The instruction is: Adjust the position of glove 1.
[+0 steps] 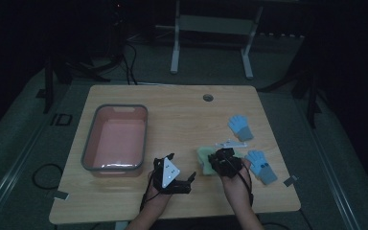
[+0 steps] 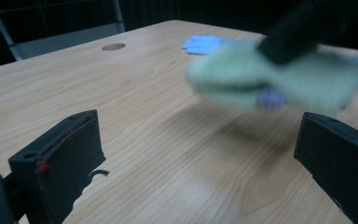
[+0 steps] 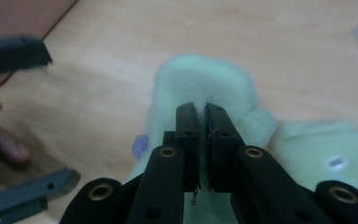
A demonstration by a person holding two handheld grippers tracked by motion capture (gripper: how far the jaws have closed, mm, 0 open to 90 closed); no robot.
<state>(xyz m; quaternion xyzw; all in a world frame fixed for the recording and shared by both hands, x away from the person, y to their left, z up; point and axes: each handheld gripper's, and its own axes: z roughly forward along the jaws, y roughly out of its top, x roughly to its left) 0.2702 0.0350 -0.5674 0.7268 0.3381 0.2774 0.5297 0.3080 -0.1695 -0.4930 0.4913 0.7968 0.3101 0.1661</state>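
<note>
Pinching a pale green glove [image 3: 205, 88] between jaws drawn almost together, the right gripper [image 1: 223, 160] sits toward the near right part of the wooden table [image 1: 182, 120] in the high view. In the right gripper view the two black jaws rise side by side with only a thin seam of fabric and a few threads between them, and the soft green cloth spreads out beyond them from about 10 o'clock round to 3 o'clock. A small purple patch [image 3: 141, 145] shows on the cloth at about 9 o'clock of the jaws. The left gripper [image 1: 172, 178] rests near the front edge, at roughly 8 o'clock of the right one and just beside it; its jaws stand wide apart in the left gripper view, with bare tabletop between them and nothing in their grasp. From that view the green glove [image 2: 270, 77] appears blurred at about 1 o'clock, lifted a little off the wood with a dark shape of the other gripper above it. Two blue gloves lie apart from the green one: one blue glove [image 1: 240, 127] at about 1 o'clock of the right gripper, the other blue glove [image 1: 261, 165] at its 3 o'clock. A pink tub [image 1: 90, 136] with a grey rim stands on the left part of the table, at about 10 o'clock of the left gripper.
</note>
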